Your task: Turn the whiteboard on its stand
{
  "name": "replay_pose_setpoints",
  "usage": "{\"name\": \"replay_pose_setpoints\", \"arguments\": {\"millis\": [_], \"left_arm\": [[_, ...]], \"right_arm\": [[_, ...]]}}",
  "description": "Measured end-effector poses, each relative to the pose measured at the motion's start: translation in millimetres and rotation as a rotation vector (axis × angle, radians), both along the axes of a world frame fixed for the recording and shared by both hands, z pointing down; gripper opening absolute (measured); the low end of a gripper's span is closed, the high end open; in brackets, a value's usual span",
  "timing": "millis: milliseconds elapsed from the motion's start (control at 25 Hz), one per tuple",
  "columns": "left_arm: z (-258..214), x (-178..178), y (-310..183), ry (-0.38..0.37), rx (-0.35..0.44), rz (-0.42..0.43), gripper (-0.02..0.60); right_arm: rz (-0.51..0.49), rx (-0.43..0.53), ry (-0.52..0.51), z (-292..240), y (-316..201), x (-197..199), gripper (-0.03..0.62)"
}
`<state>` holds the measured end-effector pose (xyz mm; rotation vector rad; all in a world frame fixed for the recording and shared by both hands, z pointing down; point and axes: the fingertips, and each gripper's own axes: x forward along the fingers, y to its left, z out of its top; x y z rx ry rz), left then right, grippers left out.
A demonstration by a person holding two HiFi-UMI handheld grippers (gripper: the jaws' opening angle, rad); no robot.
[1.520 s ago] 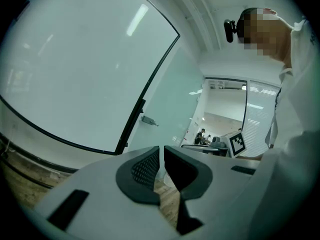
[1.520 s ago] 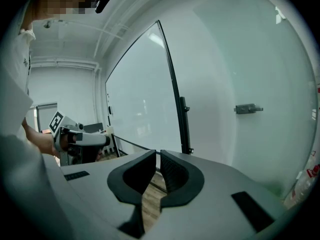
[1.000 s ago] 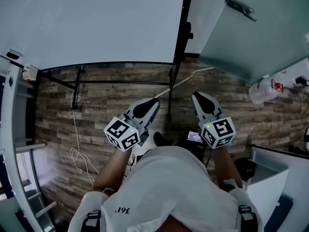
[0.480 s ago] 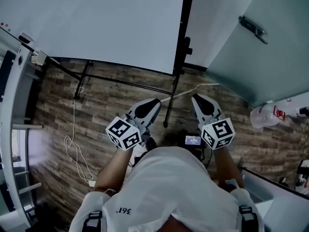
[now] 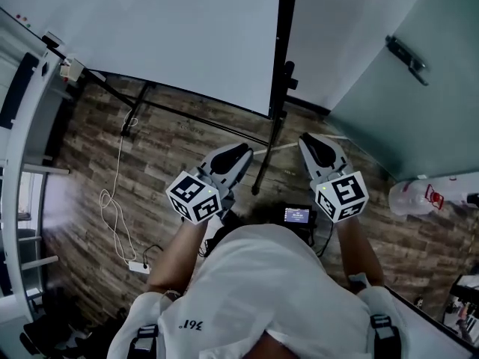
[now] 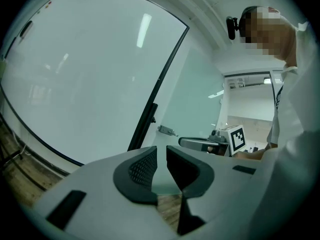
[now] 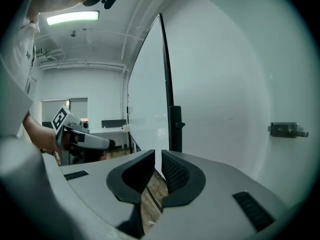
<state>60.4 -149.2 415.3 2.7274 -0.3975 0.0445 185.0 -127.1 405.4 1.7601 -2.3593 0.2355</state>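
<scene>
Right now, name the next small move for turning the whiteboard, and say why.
Probably reach the right hand-held gripper forward to the black side frame of the large white whiteboard, opening its jaws. It and the left hand-held gripper hang short of the board, nearly closed and empty.

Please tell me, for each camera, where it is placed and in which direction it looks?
Head view: on the person's head, looking steeply down at the whiteboard, its stand and the floor; shows left gripper, right gripper, shirt.
Left gripper view: on the left gripper, facing the whiteboard; shows its own jaws, the right gripper, the shirt.
Right gripper view: on the right gripper, facing the whiteboard's edge; shows its jaws, the left gripper.
Shared: all three see whiteboard and stand.
</scene>
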Motion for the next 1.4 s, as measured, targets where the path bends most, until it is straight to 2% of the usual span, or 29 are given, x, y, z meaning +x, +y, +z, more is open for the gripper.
{"name": "replay_pose_setpoints", "arguments": {"millis": [240, 480, 1040, 1400], "left_arm": [[2, 4, 0, -0.012, 0.011, 0.006, 0.049], [8, 10, -5, -0.018, 0.000, 0.031, 0.049], [-10, 15, -36, -0.016, 0.067, 0.081, 0.057], [-9, 38, -57, -0.021, 0.073, 0.091, 0.061]], "right_arm": [[-0.033, 0.012, 0.016, -3, -13, 0, 0.092], [-0.018, 0.014, 0.014, -7, -27, 8, 0.100], [0.022, 0.056, 0.038, -24, -64, 15, 0.147], [-0.013, 0.057, 0.046, -32, -97, 20, 0.202]]}}
